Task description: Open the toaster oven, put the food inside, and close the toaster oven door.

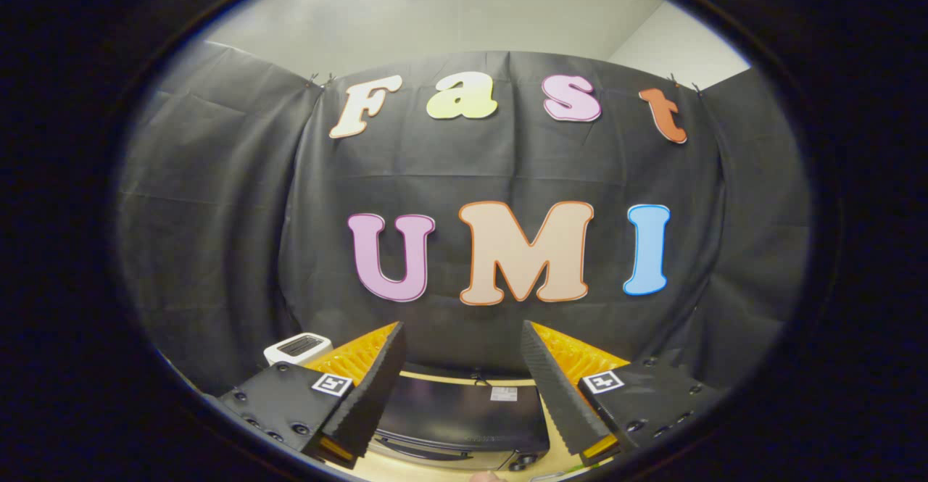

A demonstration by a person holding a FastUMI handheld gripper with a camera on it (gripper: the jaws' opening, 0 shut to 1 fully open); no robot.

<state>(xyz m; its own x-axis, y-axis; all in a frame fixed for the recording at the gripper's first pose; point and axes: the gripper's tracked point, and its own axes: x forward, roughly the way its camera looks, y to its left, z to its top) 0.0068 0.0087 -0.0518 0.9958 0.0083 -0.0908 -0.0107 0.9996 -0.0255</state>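
Note:
A dark toaster oven (458, 418) sits low on a pale wooden table (464, 378), seen from above between and below my two fingers. Its front edge with a handle bar (428, 453) and a knob (523, 462) faces toward me, and its door looks closed. My gripper (461, 337) hovers high above it, open, with nothing between the fingers. A small pale bit of something (484, 476) peeks out just in front of the oven; I cannot tell what it is.
A white slot toaster (297, 348) stands to the left behind my left finger. The black cloth wall hangs close behind the table, with a plain wall and ceiling light above it.

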